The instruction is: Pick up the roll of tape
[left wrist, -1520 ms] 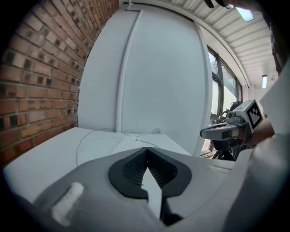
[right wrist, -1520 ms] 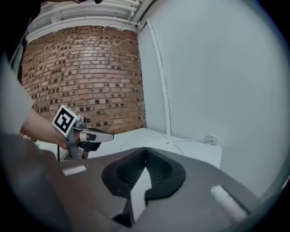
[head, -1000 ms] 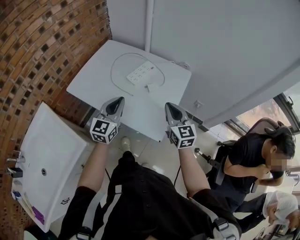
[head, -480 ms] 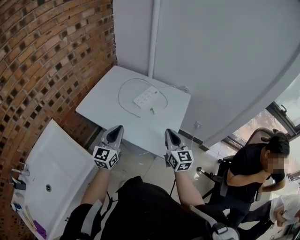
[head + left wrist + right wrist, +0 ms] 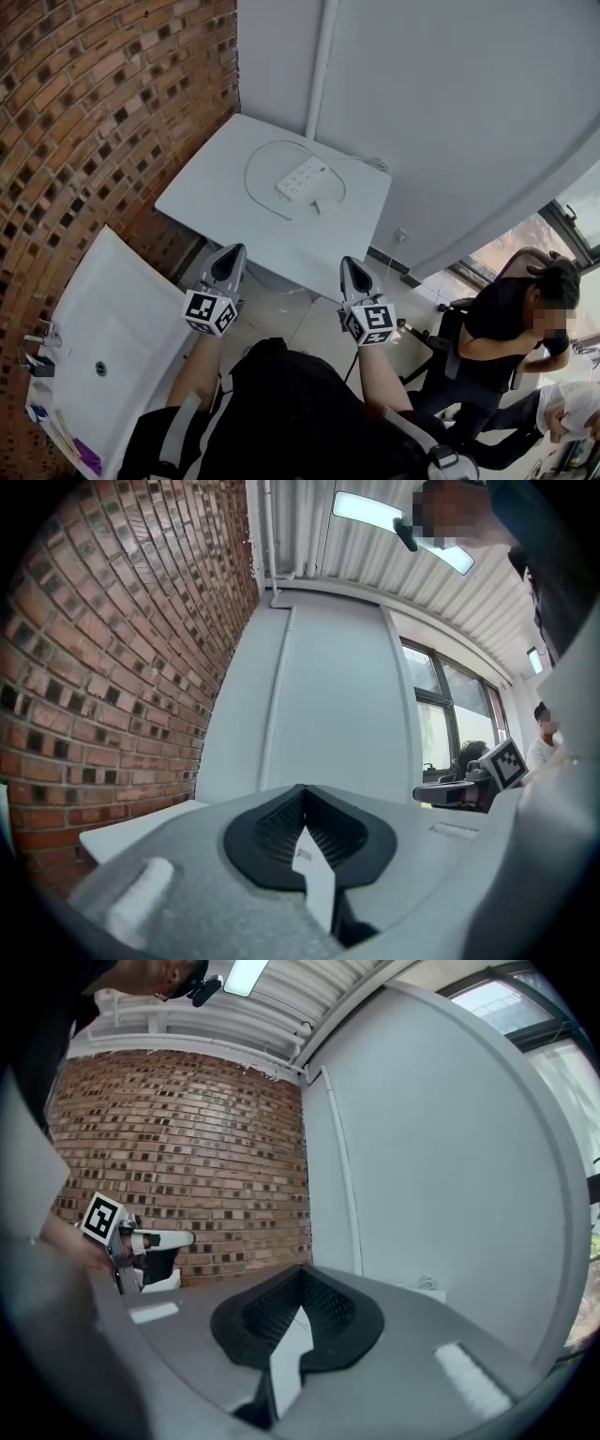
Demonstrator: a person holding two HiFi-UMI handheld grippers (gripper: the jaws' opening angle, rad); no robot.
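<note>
White desk (image 5: 211, 192) with a power strip (image 5: 302, 177) near its far edge shows properly only in the head view; gripper views add a ceiling light (image 5: 370, 508). Left tongs (image 5: 232, 251) and right tongs (image 5: 349, 262) are both pinched shut, empty. Can't tell where the tape roll is.

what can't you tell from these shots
- Tape roll: in no view; the table shows only a power strip and its cable.
- Table, both gripper views: mostly hidden behind the shut jaws.
- Items at the sink corner, head view: too small, partly cut by the edge.
</note>
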